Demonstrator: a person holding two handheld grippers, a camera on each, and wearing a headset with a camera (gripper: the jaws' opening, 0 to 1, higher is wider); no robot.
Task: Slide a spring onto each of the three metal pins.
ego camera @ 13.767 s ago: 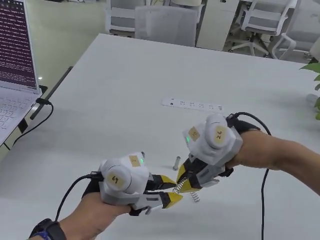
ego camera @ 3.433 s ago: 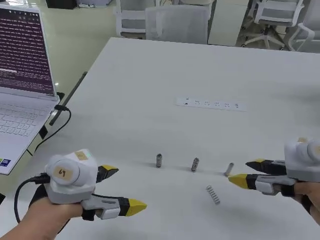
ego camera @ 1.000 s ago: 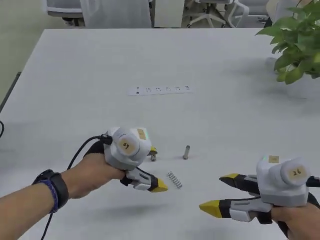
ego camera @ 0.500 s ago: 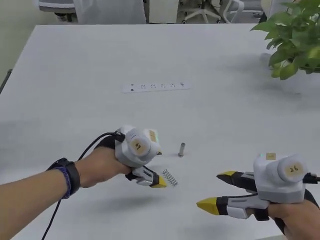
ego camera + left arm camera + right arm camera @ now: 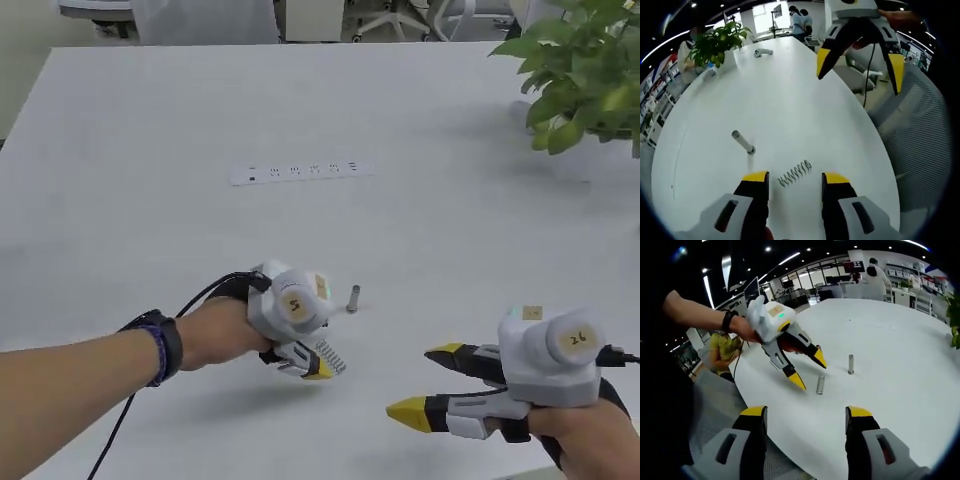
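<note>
Spring (image 5: 795,173) lay flat on the bench (image 5: 150,150) toward its near edge, between the tips of the left gripper (image 5: 796,178), whose jaws were parted and held nothing. One bare metal pin (image 5: 353,299) stood upright just beside the spring, on the far-edge side. Right gripper (image 5: 422,381), cap sticker reading "26", was wide open and empty, well apart by the near edge. Left cap sticker was not legible.

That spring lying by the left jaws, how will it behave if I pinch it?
The spring lies on its side on the table, so a nudge could roll it. Its thin open coils would probably squash or bow when pinched. It looks light.
</note>
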